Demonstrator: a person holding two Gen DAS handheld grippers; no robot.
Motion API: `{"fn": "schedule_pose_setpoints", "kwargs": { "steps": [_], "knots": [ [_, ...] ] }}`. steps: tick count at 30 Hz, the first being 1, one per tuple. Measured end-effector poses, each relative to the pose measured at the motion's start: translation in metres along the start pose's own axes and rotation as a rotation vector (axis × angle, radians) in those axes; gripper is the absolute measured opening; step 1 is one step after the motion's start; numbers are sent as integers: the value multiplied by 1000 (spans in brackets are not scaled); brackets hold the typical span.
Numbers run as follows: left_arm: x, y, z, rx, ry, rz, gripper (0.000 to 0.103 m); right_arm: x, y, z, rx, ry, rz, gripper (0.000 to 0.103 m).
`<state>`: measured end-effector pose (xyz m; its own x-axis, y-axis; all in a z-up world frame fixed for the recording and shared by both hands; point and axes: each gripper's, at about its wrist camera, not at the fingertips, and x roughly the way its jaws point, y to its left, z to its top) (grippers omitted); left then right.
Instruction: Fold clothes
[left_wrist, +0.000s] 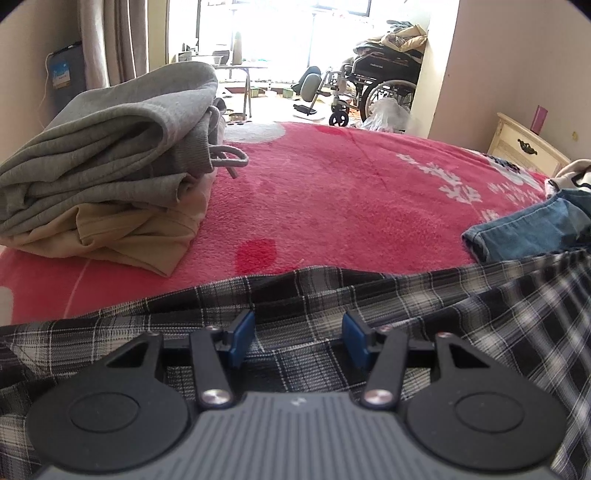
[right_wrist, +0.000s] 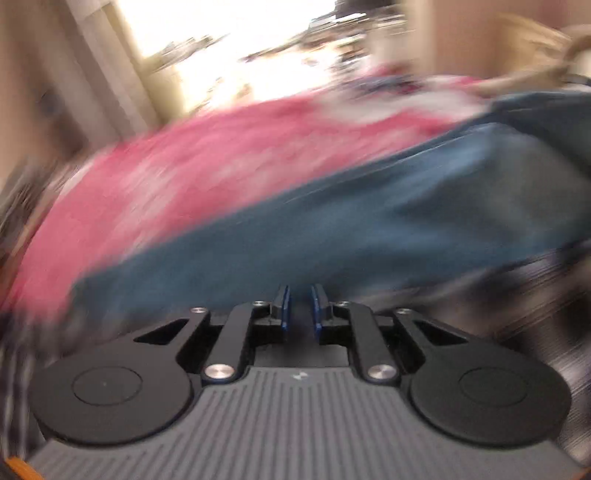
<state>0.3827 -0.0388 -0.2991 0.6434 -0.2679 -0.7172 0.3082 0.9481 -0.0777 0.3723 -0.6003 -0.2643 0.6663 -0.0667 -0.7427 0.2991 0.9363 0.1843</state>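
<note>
Off to the left of your left gripper (left_wrist: 298, 341), a stack of folded clothes (left_wrist: 107, 166) sits on the red blanket (left_wrist: 332, 192): a grey hoodie on top of something tan. So part of the pile already lies done.

Right under and ahead of that gripper is the plaid shirt (left_wrist: 369, 295), spread out and rumpled across the near edge of the bed. The blue pads stand well apart with nothing between them, hovering just over the cloth. My guess is the plaid shirt is the piece in hand, though one look won't say whether you're about to pinch it or just let go. If you do go for a grip, pick a seam or hem edge rather than the middle of a panel, grab one layer only, and keep the fabric low so it doesn't drag the wrinkles along.

Further right, past the shirt's far edge, a pair of jeans (left_wrist: 524, 229) lies unfolded near the bed's side.

Your right gripper (right_wrist: 299, 310) is over those jeans (right_wrist: 332, 221). Its pads are nearly together with a thin gap, and I can't see any cloth caught between them.

The left wrist view is sharp and gives you the whole layout: stack, shirt, jeans, plus a wheelchair (left_wrist: 373, 88) through the doorway. The right wrist view is heavily smeared, so it only tells you denim lies just ahead; no stack, barely any plaid.
</note>
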Motion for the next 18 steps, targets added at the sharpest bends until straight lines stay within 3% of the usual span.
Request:
{"fn": "schedule_pose_setpoints", "kwargs": {
  "steps": [2, 4, 6, 8, 11, 13, 15, 17, 18],
  "knots": [
    [0, 2, 1, -11, 1, -3, 54, -3, -29, 14, 112, -54, -67, 14],
    [1, 2, 1, -17, 3, -4, 54, -27, -66, 20, 203, -82, -46, 16],
    [2, 1, 0, -4, 5, 0, 55, -47, -92, 15, 247, -31, 61, 18],
    [2, -1, 0, 15, 6, 6, 55, -43, -108, 6, 258, 91, 122, 26],
    [3, -4, 1, 25, 13, 16, 56, -23, -129, -6, 272, 141, 4, 24],
    [4, -3, 2, 23, 16, 14, 57, -28, -150, -9, 392, 43, -18, 22],
    [3, -2, 3, 18, 16, 16, 57, -48, -159, -7, 428, -80, -112, 26],
    [1, -1, 5, 11, 14, 24, 57, -74, -161, -4, 396, -131, -196, 27],
    [-1, 1, 7, 4, 12, 27, 57, -86, -159, -7, 373, -118, -177, 27]
  ]
}}
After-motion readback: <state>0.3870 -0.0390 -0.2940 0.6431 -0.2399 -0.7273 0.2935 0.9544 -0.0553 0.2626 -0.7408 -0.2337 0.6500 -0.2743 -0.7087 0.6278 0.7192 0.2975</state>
